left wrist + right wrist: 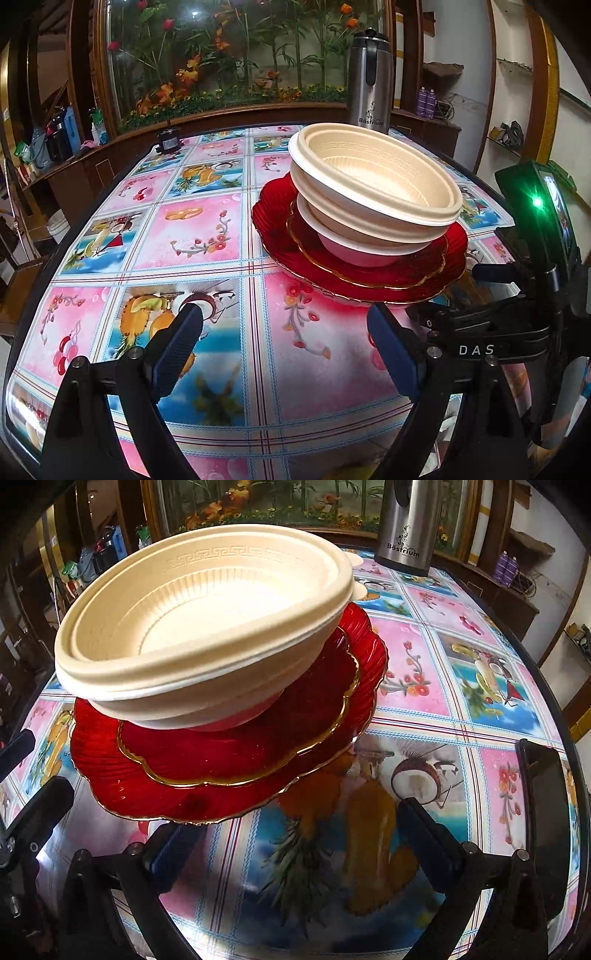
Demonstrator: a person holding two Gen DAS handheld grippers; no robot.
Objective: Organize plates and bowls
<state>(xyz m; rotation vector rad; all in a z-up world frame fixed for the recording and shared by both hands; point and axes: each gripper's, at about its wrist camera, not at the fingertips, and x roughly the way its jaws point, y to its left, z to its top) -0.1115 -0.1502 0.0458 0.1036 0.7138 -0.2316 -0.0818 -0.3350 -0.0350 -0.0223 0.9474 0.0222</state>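
Glossy floral tablecloth [207,229], flower display [236,55] behind.
Cream bowls [376,184] stacked on red plates [369,273]; steel flask [369,77] beyond. Left gripper [284,343] and right gripper [295,838] both spread wide, empty.

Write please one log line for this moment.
left gripper: open, empty | right gripper: open, empty | cream bowls: nested, tilted, on small red plate | large red plate: beneath, on table

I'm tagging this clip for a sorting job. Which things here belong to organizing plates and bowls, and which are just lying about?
Part of the job:
- stacked cream plastic bowls
- small red scalloped glass plate with gold rim
- large red scalloped glass plate beneath it

Just lying about:
- tall steel flask
- small black object at the table's far edge
- fruit-patterned tablecloth
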